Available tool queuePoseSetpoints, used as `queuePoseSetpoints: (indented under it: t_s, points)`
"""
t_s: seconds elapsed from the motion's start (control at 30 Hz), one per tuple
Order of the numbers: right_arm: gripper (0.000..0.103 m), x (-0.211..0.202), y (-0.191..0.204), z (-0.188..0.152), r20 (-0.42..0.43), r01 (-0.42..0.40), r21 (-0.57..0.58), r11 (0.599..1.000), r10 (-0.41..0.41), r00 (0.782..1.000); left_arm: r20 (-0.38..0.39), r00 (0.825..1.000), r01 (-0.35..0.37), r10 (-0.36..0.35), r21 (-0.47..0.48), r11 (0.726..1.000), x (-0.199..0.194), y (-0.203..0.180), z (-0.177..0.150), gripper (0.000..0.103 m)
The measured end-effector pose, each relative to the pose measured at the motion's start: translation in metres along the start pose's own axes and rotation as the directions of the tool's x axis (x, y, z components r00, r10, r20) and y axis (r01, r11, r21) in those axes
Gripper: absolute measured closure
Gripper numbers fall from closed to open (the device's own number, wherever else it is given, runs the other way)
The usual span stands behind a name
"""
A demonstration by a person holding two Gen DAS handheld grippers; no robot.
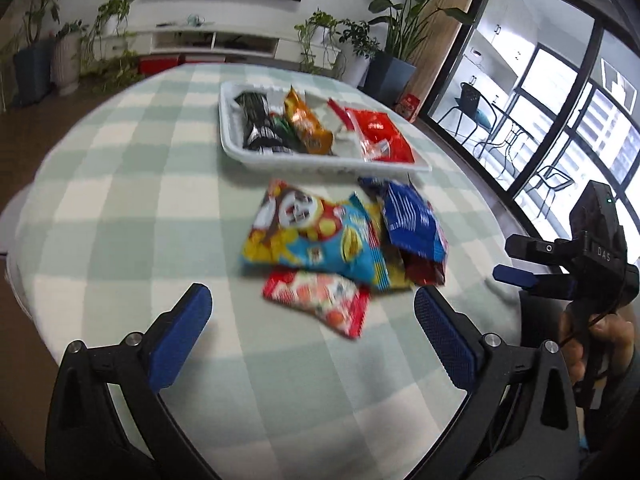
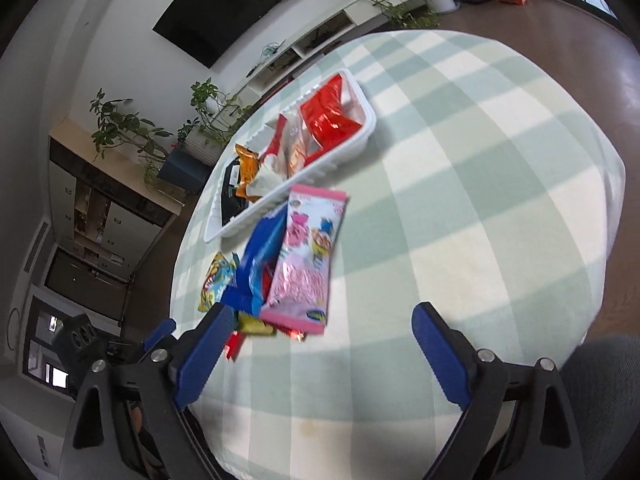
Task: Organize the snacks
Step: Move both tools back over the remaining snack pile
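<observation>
A white tray (image 1: 236,148) on the checked tablecloth holds several snack packs: black, orange and red ones. In front of it lies a loose pile: a colourful chips bag (image 1: 316,236), a blue pack (image 1: 412,220) and a red-and-white pack (image 1: 320,300). My left gripper (image 1: 312,320) stands open just short of the pile, with nothing between its blue pads. In the right wrist view a pink pack (image 2: 308,260) tops the pile beside the blue pack (image 2: 260,256), with the tray (image 2: 360,136) behind. My right gripper (image 2: 324,340) is open and empty, near the pink pack's close end.
The round table (image 1: 120,184) has a green-and-white checked cloth. The right gripper's body and a hand (image 1: 592,280) show at the right edge of the left wrist view. Potted plants (image 1: 384,52), a low white cabinet and glass doors stand beyond the table.
</observation>
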State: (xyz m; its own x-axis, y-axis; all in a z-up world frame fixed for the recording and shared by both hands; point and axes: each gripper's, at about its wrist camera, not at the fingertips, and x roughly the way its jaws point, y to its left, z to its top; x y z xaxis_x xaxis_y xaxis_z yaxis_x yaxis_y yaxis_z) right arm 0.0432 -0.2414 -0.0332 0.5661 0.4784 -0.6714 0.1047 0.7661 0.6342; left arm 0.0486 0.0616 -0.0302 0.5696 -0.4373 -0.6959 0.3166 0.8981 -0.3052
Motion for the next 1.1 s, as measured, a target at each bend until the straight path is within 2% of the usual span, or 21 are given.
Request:
queuePoseSetpoints:
  t_s: [0.2,0.37,0.53,0.6,0.63,0.7,0.83,1.1]
  points:
    - [0.017,0.009,-0.001,-0.020,-0.040,-0.005,-0.005,1.000,0.005,0.999,-0.027,1.000,0.016,-0.016,0.004,1.000,0.003,-0.008,-0.008,0.000]
    - [0.027,0.010,0.002,-0.017,-0.020,0.012,-0.028,1.000,-0.012,1.000,-0.027,1.000,-0.003,0.003,0.003,1.000,0.004,-0.005,0.000,0.000]
    - [0.033,0.008,0.001,-0.012,-0.009,0.021,-0.038,0.999,-0.021,1.000,-0.034,0.999,0.002,0.000,0.068,0.998,0.009,-0.005,0.017,0.000]
    - [0.033,0.009,0.002,-0.013,-0.016,0.021,-0.042,0.999,-0.022,1.000,-0.066,0.998,0.001,0.005,0.101,0.995,0.017,-0.006,0.026,0.000]
    - [0.033,0.009,0.002,-0.013,-0.020,0.019,-0.041,0.999,-0.020,1.000,-0.105,0.994,-0.013,0.025,0.117,0.993,0.026,-0.005,0.033,0.000]
    - [0.033,0.011,0.002,-0.014,-0.025,0.020,-0.042,0.999,-0.021,0.999,-0.134,0.990,-0.036,0.053,0.124,0.992,0.037,-0.004,0.042,0.000]
    - [0.033,0.013,0.000,-0.015,-0.030,0.021,-0.038,0.999,-0.022,0.999,-0.127,0.991,-0.018,0.033,0.117,0.993,0.049,-0.004,0.058,0.000]
    - [0.033,0.013,-0.006,-0.014,-0.029,0.024,-0.030,0.999,-0.025,0.999,-0.219,0.975,-0.011,0.026,0.072,0.997,0.084,0.009,0.068,0.000]
